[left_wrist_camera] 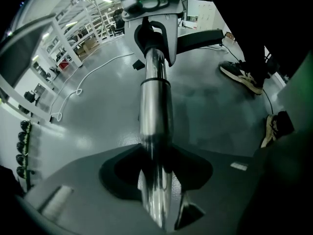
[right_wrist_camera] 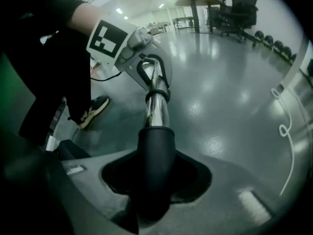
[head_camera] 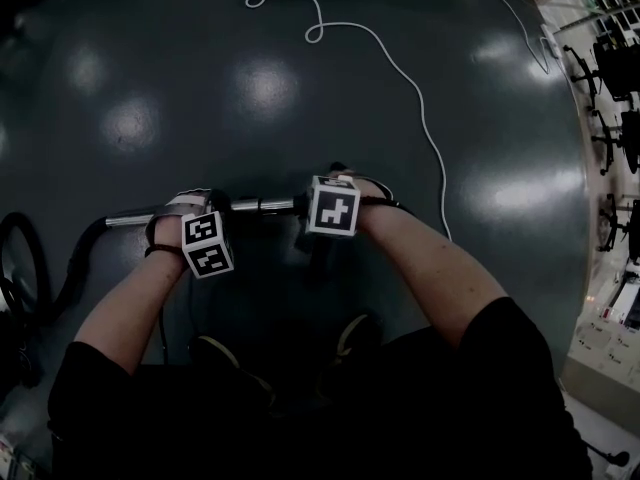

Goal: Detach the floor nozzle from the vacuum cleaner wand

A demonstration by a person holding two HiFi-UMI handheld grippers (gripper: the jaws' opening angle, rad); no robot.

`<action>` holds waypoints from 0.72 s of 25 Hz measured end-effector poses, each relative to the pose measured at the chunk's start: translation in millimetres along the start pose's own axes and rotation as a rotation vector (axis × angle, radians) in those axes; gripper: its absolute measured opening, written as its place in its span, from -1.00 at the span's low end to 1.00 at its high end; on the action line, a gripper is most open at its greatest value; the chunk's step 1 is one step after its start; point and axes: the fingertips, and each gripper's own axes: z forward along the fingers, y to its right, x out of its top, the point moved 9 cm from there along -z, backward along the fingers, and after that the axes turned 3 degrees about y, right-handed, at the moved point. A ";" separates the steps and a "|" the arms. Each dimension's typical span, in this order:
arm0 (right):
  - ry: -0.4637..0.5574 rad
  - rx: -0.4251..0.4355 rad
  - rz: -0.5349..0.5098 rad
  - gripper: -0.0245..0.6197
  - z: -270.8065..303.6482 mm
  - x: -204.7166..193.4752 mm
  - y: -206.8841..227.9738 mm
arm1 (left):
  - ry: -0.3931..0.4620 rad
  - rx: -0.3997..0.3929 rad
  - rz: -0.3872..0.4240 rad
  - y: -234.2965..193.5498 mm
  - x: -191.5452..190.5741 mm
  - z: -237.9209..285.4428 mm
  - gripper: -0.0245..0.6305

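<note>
A chrome wand (head_camera: 255, 206) is held level above the floor between both grippers. My left gripper (head_camera: 190, 215) is shut on the bare chrome tube (left_wrist_camera: 155, 131), which runs straight out of its jaws. My right gripper (head_camera: 320, 226) is shut on the black neck (right_wrist_camera: 155, 151) fitted over the wand's end. In the left gripper view, the dark floor nozzle (left_wrist_camera: 200, 38) sticks out to the right just behind the right gripper (left_wrist_camera: 151, 13). In the right gripper view, the wand (right_wrist_camera: 155, 106) leads up to the left gripper (right_wrist_camera: 142, 58). The join inside the neck is hidden.
A black hose (head_camera: 70, 263) curls away at the left. A white cable (head_camera: 400, 68) snakes over the grey floor ahead. The person's shoes (head_camera: 355, 336) stand just below the wand. Shelving (head_camera: 610, 88) lines the right side; a table and office chairs (right_wrist_camera: 242, 4) stand far off.
</note>
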 end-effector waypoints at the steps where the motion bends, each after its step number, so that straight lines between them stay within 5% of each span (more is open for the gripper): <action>1: -0.006 -0.043 -0.034 -0.50 -1.1 -1.1 -0.3 | 0.003 0.008 -0.005 -1.2 0.3 -0.3 -0.41; 7: -0.146 -0.489 -0.395 -0.50 1.5 -5.1 -5.0 | 0.034 0.019 -0.059 -12.7 1.7 -3.1 -0.41; 11: -0.197 -0.682 -0.506 -0.50 -1.5 -5.6 -2.2 | 0.054 0.035 -0.082 -20.6 5.9 -7.3 -0.41; 14: -0.146 -0.600 -0.430 -0.51 -0.7 -10.1 -2.9 | 0.052 0.035 -0.079 -17.8 7.2 -5.7 -0.41; 18: -0.002 -0.259 -0.173 -0.51 -3.5 -13.8 -3.6 | 0.041 0.021 -0.040 -9.6 8.0 -3.2 -0.41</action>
